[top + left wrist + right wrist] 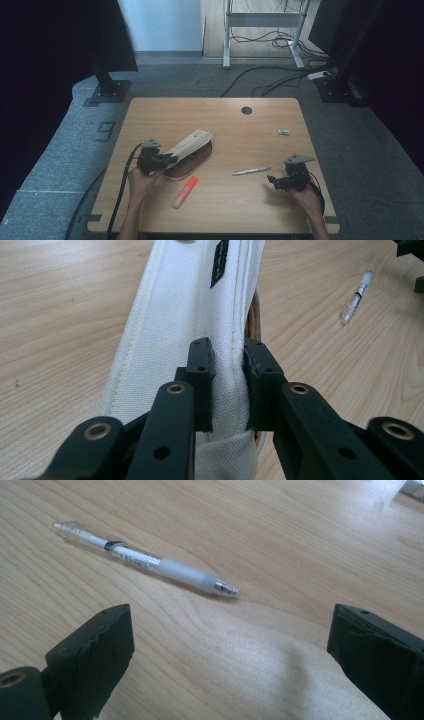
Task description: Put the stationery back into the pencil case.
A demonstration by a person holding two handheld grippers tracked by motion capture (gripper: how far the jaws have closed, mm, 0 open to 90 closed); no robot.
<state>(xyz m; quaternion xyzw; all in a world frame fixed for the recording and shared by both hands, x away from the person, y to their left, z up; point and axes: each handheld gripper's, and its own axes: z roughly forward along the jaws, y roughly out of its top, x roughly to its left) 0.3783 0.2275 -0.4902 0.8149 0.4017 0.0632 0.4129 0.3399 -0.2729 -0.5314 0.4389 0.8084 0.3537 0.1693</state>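
Observation:
A cream canvas pencil case (190, 146) lies open on the wooden table (235, 210), its brown inside facing front. My left gripper (167, 160) is shut on the case's near edge; in the left gripper view both pads pinch the cream fabric (165, 335) at its seam. A clear white pen (251, 171) lies mid-table, right of the case. My right gripper (274, 181) stands open a little to the pen's right, nothing between its jaws. In the right gripper view the pen (150, 560) lies just beyond the wide-apart pads (95, 650).
An orange and white glue stick (185, 192) lies in front of the case. A small white eraser (283, 132) sits at the right rear. A round cable hole (246, 110) is near the far edge. Cables and stands lie on the floor beyond.

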